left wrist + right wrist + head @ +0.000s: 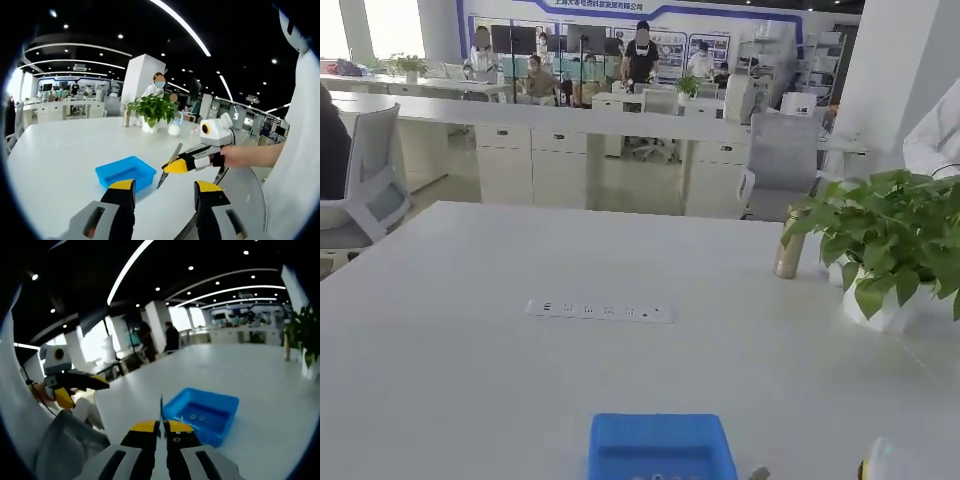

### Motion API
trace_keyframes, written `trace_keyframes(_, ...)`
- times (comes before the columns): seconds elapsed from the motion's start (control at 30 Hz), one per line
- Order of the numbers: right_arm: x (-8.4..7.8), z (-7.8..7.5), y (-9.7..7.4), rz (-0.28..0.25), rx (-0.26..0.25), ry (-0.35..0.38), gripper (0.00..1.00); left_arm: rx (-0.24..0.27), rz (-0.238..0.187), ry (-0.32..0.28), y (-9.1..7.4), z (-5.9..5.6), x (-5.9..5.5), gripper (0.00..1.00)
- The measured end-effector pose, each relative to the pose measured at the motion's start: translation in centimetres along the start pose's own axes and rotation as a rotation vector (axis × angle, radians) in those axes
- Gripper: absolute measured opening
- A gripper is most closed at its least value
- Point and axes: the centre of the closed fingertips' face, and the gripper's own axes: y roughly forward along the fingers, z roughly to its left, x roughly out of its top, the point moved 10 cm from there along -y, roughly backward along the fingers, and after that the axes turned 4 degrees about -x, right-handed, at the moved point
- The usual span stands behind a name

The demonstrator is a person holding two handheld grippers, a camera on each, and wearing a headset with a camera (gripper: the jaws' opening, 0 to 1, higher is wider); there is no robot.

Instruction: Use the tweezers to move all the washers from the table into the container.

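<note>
Blue container [222, 432] lies just beyond right gripper's [161, 427] fingers clamping tweezers [161, 406]

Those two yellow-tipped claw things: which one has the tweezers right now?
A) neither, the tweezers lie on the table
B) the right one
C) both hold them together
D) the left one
B: in the right gripper view the right gripper is shut on the thin tweezers, while the left gripper stands open with nothing between its jaws.
</note>
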Motion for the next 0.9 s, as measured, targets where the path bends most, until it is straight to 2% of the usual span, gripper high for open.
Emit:
trace_keyframes(0.07, -0.8, 0.4, 0.2, 0.052, 0.015, -0.036, 0.03, 0.018, 0.012, -0.017, 0.1, 0.5, -0.1, 0.41)
trace_keyframes(0.1, -1.1, 0.6, 0.3, 0.075, 0.019, -0.052, 0.03, 0.01, 0.001, -0.027, 0.2, 0.6, -0.1, 0.41)
trace_keyframes(0.2, -1.4, 1.2, 0.5, 0.099, 0.045, -0.064, 0.03, -0.012, -0.021, -0.074, 0.4, 0.8, -0.1, 0.41)
trace_keyframes(0.3, -1.5, 1.5, 0.7, 0.113, 0.072, -0.076, 0.03, -0.026, -0.018, -0.08, 0.5, 1.2, -0.1, 0.41)
trace_keyframes(0.33, -1.5, 1.5, 0.8, 0.118, 0.077, -0.08, 0.03, -0.039, -0.02, -0.074, 0.5, 1.4, 0.0, 0.41)
trace_keyframes(0.4, -1.5, 1.5, 0.8, 0.118, 0.081, -0.083, 0.03, -0.114, -0.04, -0.058, 0.6, 1.6, 0.5, 0.4)
trace_keyframes(0.43, -1.5, 1.6, 0.9, 0.119, 0.087, -0.084, 0.03, -0.139, -0.027, -0.057, 0.6, 1.9, 0.8, 0.38)
trace_keyframes(0.53, -1.4, 1.6, 1.1, 0.129, 0.113, -0.1, 0.03, -0.147, -0.009, 0.004, 0.6, 2.9, 1.6, 0.35)
trace_keyframes(0.63, -1.0, 1.6, 1.3, 0.145, 0.13, -0.129, 0.03, -0.207, -0.017, 0.014, 0.9, 3.6, 2.0, 0.36)
trace_keyframes(0.7, -0.5, 1.7, 1.4, 0.156, 0.152, -0.164, 0.03, -0.245, -0.006, -0.003, 1.1, 4.0, 1.9, 0.35)
trace_keyframes(0.77, 0.0, 1.9, 1.6, 0.164, 0.183, -0.208, 0.03, -0.253, -0.004, 0.003, 1.4, 4.3, 2.0, 0.33)
trace_keyframes(0.83, 0.5, 2.0, 1.6, 0.173, 0.205, -0.234, 0.03, -0.281, 0.011, 0.02, 1.9, 4.6, 2.1, 0.33)
trace_keyframes(0.9, 0.9, 2.0, 1.7, 0.188, 0.239, -0.293, 0.03, -0.338, 0.005, 0.045, 2.3, 4.4, 2.3, 0.33)
